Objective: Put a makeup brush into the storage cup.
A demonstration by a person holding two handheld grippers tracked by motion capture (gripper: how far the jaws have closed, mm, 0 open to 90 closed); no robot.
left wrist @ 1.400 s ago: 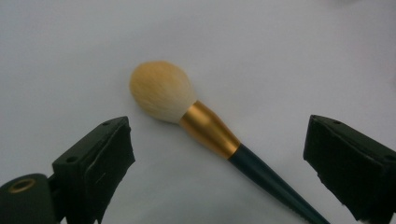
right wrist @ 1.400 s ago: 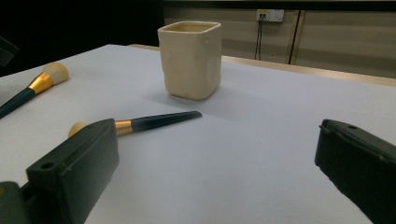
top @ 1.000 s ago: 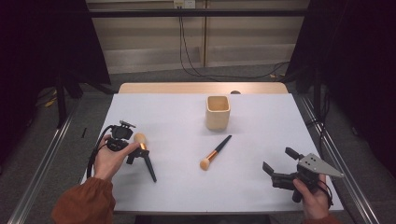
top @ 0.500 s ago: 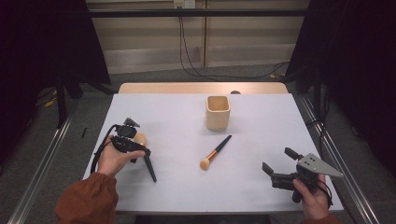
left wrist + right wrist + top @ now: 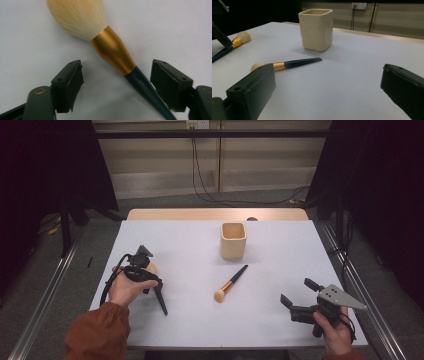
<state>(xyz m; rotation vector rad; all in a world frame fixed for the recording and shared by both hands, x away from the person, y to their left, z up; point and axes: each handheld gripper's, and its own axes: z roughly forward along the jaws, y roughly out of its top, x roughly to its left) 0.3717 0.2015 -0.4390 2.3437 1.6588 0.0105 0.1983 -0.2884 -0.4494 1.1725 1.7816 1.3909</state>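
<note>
Left gripper view: gripper [image 5: 117,87], closing but not gripping, straddles brush [image 5: 113,51], bristles up-left.

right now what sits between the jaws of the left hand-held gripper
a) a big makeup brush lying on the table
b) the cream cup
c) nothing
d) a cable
a: in the left gripper view the big brush lies on the table between the jaws of the left hand-held gripper, pads not yet touching it.

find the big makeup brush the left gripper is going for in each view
High view: large makeup brush at table's left, under the left gripper.
Left gripper view: large makeup brush centre, between the jaws, untouched.
Right gripper view: far left edge.
Shared landmark: its gold ferrule.
</note>
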